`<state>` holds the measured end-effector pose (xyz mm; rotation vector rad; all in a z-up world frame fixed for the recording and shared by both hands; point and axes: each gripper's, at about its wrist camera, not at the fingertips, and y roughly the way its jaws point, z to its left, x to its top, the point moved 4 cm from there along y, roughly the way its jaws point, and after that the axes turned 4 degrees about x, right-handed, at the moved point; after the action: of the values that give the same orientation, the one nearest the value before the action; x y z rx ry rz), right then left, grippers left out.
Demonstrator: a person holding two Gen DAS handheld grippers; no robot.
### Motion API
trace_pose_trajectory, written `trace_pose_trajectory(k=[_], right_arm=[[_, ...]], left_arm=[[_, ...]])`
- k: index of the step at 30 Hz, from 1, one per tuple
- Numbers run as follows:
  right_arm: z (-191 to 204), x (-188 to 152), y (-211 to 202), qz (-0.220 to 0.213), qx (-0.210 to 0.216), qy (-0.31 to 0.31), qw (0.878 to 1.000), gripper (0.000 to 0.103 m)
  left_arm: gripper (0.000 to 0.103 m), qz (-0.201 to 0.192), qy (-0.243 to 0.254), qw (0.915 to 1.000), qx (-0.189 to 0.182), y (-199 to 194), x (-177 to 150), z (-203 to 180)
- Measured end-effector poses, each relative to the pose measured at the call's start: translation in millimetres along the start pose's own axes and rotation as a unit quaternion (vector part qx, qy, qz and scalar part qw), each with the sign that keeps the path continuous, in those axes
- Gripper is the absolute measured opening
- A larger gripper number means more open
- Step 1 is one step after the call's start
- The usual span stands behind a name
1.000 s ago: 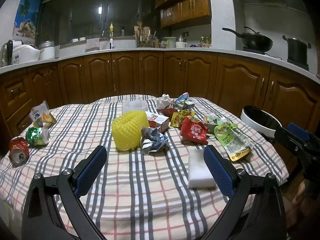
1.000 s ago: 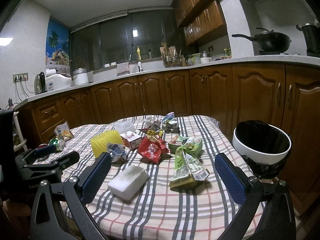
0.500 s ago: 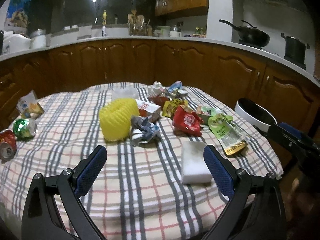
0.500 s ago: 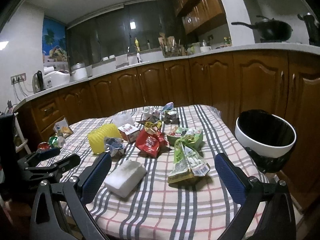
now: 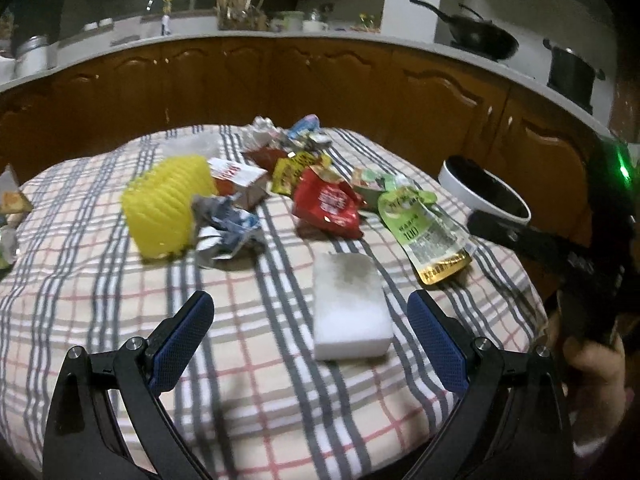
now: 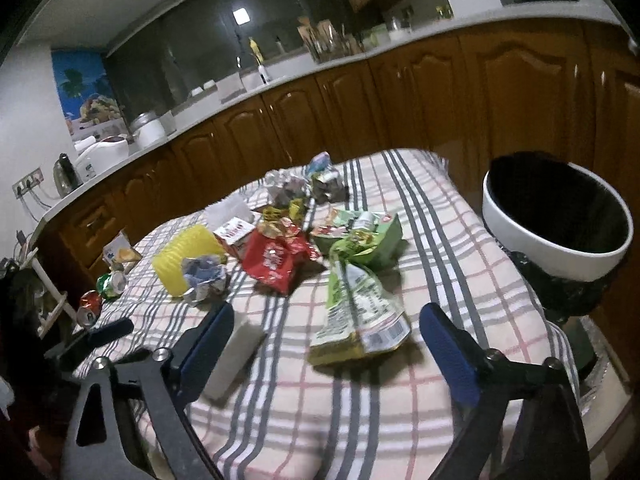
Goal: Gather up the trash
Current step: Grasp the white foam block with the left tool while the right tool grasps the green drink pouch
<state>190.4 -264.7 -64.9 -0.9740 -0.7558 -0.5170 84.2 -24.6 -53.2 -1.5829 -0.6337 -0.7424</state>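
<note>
Trash lies on a checked tablecloth (image 5: 280,384): a yellow foam net (image 5: 168,208), a crumpled foil wrapper (image 5: 224,228), a red snack bag (image 5: 328,204), a green pouch (image 5: 424,236) and a white foam block (image 5: 348,304). My left gripper (image 5: 310,336) is open just short of the block, which sits nearer its right finger. My right gripper (image 6: 328,348) hovers over the green pouch (image 6: 360,312). Its jaws are closing, the pouch's near end lies between them, and the pads are not touching it. The white bin (image 6: 556,256) with a black liner stands at the table's right.
Two crushed cans (image 6: 96,300) and a small packet (image 6: 120,252) lie at the table's far left. More wrappers (image 6: 304,188) are piled at the back. Wooden cabinets (image 6: 400,100) curve round behind. A hand (image 5: 592,364) holds the right gripper at the table's right edge.
Both grippers have come forward and dipped toward the table. The left one closed in on the white block, the right one on the green pouch. The right jaws have narrowed slightly.
</note>
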Motion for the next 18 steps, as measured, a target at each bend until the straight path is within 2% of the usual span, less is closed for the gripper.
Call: trace_pose_trajectory(k=[2,9,13,15,17,18], right_arm=[[-8,4,11,0.018,0.002,0.009,1.000,0.083],[-20,9,35,0.061,0.005,0.009,0.998,0.078],[-22,7,47,0.084,0.009,0.007,0.996,0.066],[-22,4,54,0.097,0.012,0.007,0.995,0.055],[-23,0,59,0.107,0.013,0.009,0.994,0.033],[-23,-1,59,0.106,0.017,0.012,0.994,0.033]], left_arm=[[0.099,0.011,0.002,0.9999,-0.008,7,1,-3],[0.099,0.050,0.003,0.9986,-0.017,34,2,-10],[0.097,0.061,0.008,0.9980,-0.016,45,1,-10],[0.090,0.068,0.011,0.9974,-0.022,49,-1,-11],[0.073,0.080,0.013,0.9961,-0.036,53,-3,-13],[0.065,0.084,0.012,0.9955,-0.041,55,-5,-14]])
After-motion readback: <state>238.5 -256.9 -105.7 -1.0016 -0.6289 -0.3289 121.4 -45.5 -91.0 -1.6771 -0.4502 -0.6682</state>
